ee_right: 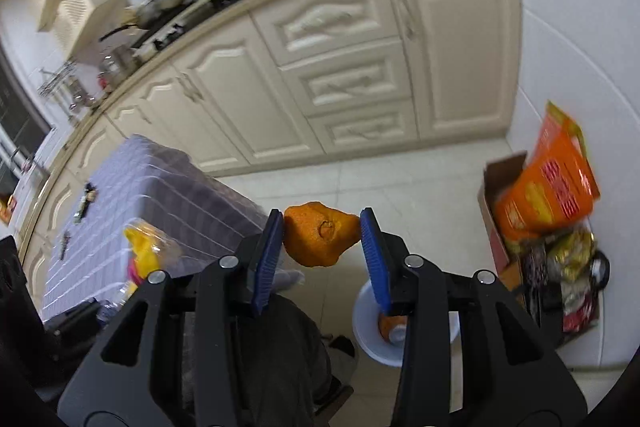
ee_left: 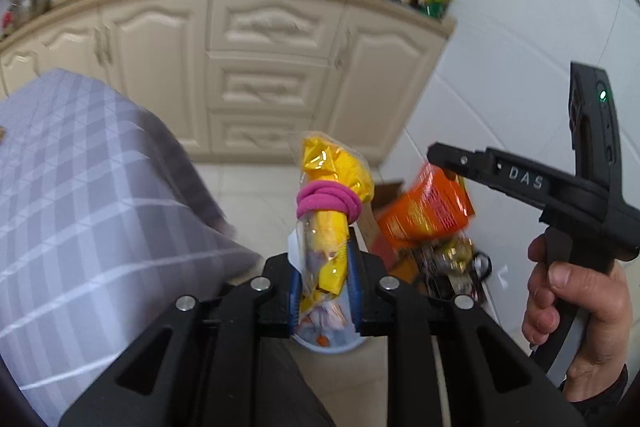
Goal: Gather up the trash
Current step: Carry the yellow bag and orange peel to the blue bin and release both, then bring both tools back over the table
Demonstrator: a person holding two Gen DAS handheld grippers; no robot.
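Left wrist: our left gripper (ee_left: 325, 283) is clamped on a clear wrapper bundle (ee_left: 329, 211) w/ yellow contents (pink band round it), above the white bin (ee_left: 329, 345).

Right wrist: our right gripper (ee_right: 322, 245) pinches an orange peel (ee_right: 320, 239) btwn blue pads (ee_right: 267, 259), bin (ee_right: 366, 331) just below-right.

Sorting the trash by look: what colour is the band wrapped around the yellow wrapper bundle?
Pink band, clearest in the left wrist view.
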